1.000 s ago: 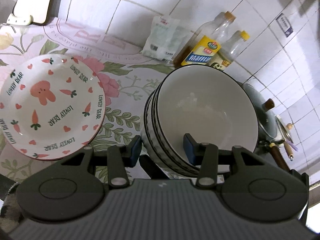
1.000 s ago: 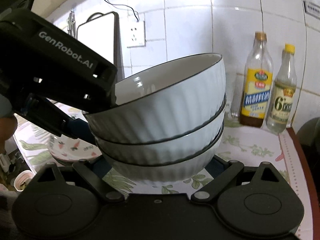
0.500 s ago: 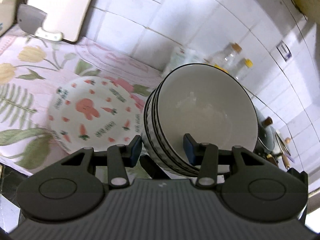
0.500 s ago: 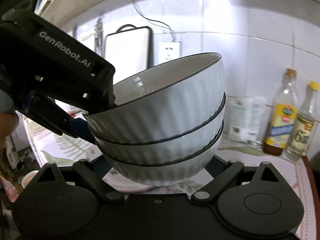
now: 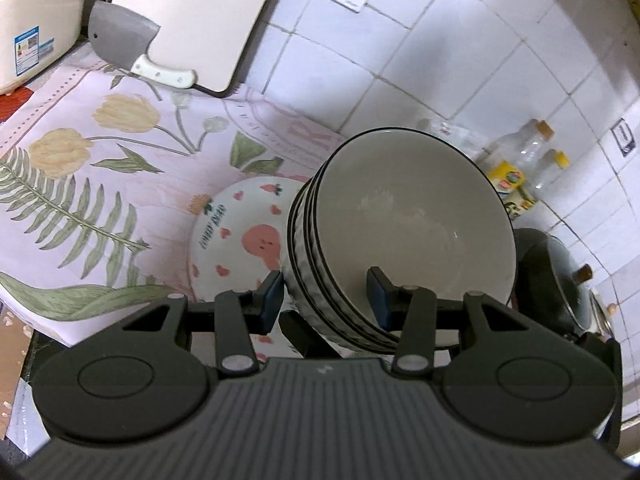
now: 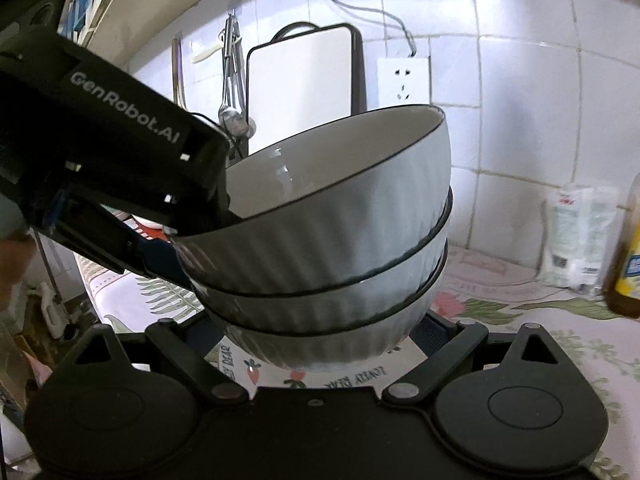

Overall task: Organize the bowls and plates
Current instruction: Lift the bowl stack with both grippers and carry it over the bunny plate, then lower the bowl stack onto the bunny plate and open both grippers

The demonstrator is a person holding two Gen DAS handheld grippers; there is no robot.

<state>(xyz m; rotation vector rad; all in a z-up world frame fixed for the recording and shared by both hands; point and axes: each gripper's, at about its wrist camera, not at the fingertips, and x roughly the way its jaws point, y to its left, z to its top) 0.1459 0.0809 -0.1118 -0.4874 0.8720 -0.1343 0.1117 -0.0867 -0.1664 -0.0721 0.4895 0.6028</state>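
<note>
A stack of three white ribbed bowls with dark rims hangs in the air, tilted. My left gripper is shut on the near rim of the stack, one pad inside the top bowl, one outside. In the right wrist view the same stack fills the middle, and my right gripper holds its base between its fingers, whose tips are hidden. A white plate with a pink rabbit and carrots lies on the floral cloth right below the stack; it also shows under the bowls in the right wrist view.
A cleaver leans on a white cutting board at the back wall. A rice cooker stands far left. Oil bottles and a white bag stand by the tiles. A dark pot sits at the right.
Both grippers have carried the bowl stack to the left and over the rabbit plate. The bottles have slid away to the right, and the cutting board and cleaver have come into view.
</note>
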